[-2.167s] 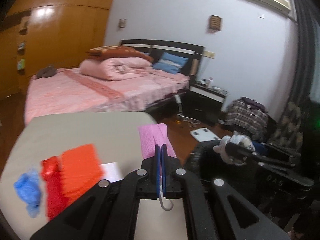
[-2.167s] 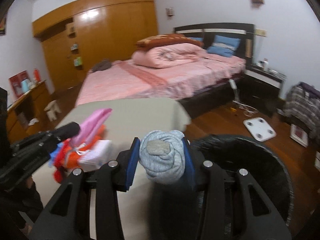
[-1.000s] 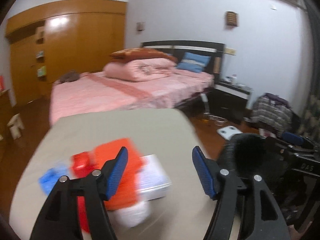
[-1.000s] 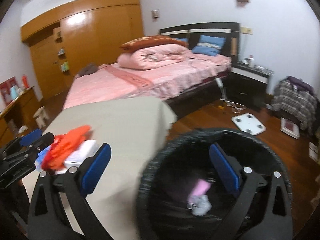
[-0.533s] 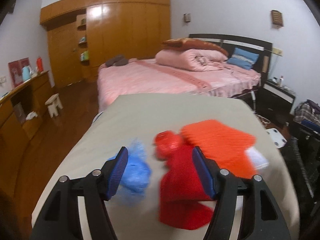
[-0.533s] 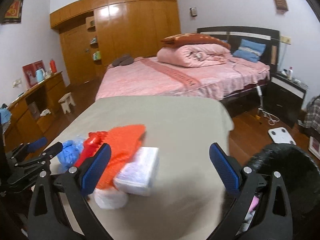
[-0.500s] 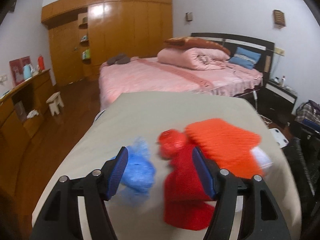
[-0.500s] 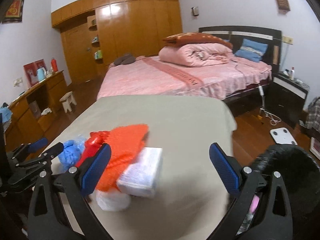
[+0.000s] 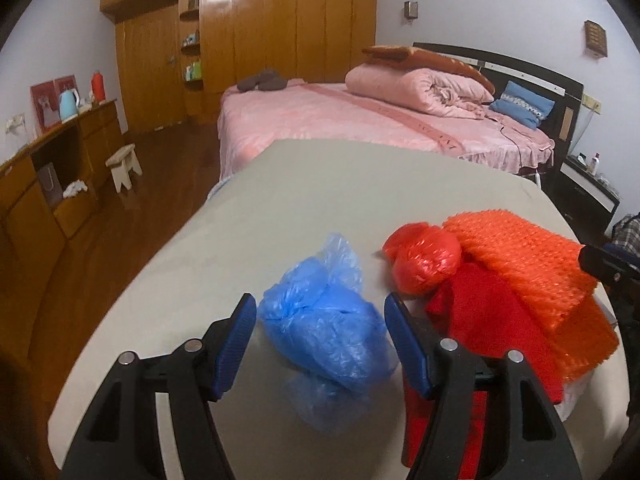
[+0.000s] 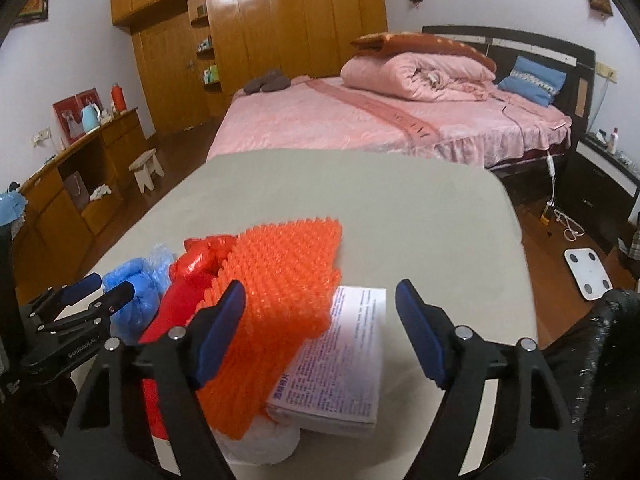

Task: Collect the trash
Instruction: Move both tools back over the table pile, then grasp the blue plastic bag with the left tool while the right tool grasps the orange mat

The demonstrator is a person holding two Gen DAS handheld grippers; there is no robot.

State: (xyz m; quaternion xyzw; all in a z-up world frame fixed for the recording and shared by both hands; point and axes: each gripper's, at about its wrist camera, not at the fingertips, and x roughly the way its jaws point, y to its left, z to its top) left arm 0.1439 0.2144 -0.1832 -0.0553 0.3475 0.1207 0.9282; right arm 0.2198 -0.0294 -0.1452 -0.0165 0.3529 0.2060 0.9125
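Observation:
A crumpled blue plastic bag [image 9: 328, 328] lies on the beige table [image 9: 320, 188]. My left gripper [image 9: 320, 332] is open with the bag between its jaws. Right of it lie a red plastic bag [image 9: 424, 260], a red sheet [image 9: 492, 328] and an orange bumpy mat [image 9: 532, 268]. In the right wrist view my right gripper [image 10: 320, 328] is open over the orange mat [image 10: 276, 296] and a white printed packet [image 10: 344, 352]. A white wad [image 10: 260, 444] lies under them. The blue bag [image 10: 136, 296] and left gripper [image 10: 96, 292] show at the left.
A black-lined trash bin [image 10: 616, 360] stands at the table's right edge. Beyond the table is a pink bed [image 9: 360, 124], wooden wardrobes [image 9: 260, 40], a low cabinet [image 9: 52, 184] and a small stool [image 9: 124, 164]. A white scale [image 10: 588, 268] lies on the floor.
Both grippers dropped their items into the bin, opened and swung back left to the table. My left gripper has closed in around the blue bag; my right moved over the orange mat and packet.

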